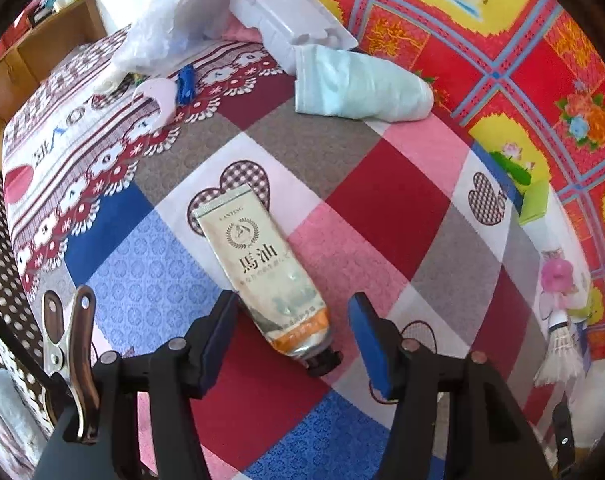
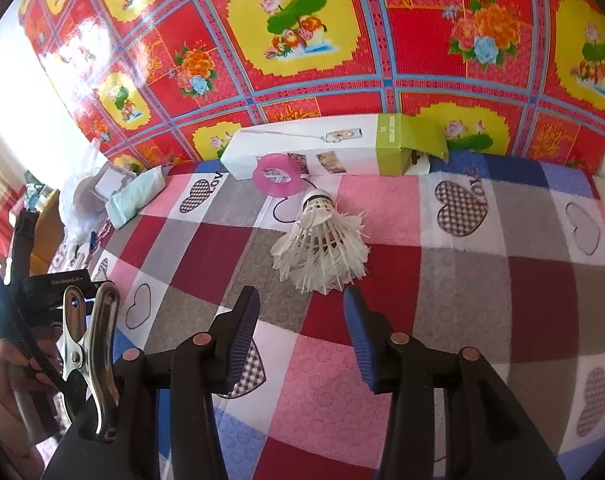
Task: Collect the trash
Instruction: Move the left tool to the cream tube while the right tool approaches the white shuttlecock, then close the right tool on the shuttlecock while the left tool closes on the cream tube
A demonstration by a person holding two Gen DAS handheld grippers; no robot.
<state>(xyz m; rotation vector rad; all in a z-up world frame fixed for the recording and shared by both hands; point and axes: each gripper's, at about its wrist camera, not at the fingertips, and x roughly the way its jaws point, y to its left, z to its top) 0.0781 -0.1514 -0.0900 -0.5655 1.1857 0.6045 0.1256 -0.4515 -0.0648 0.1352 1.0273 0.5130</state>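
Observation:
A cream hand-cream tube (image 1: 262,268) with a black cap lies on the patchwork cloth (image 1: 382,200), cap end toward me. My left gripper (image 1: 292,304) hangs over it, open, the tube's lower end between the blue pads without touching them. A worn white shuttlecock (image 2: 322,248) lies on the cloth just beyond my right gripper (image 2: 300,300), which is open and holds nothing. The shuttlecock (image 1: 560,344) also shows at the right edge of the left wrist view. A folded pale blue cloth (image 1: 358,88) and a white plastic tray (image 1: 286,20) lie at the far side.
A clear plastic bag (image 1: 162,12) sits at the far left corner, with a blue clip (image 1: 185,84) and a white ring piece (image 1: 160,98) near it. A long white-and-green box (image 2: 334,148) and a pink ring (image 2: 276,174) rest against the red flowered wall (image 2: 302,40). A hand (image 2: 6,364) holds the other gripper at left.

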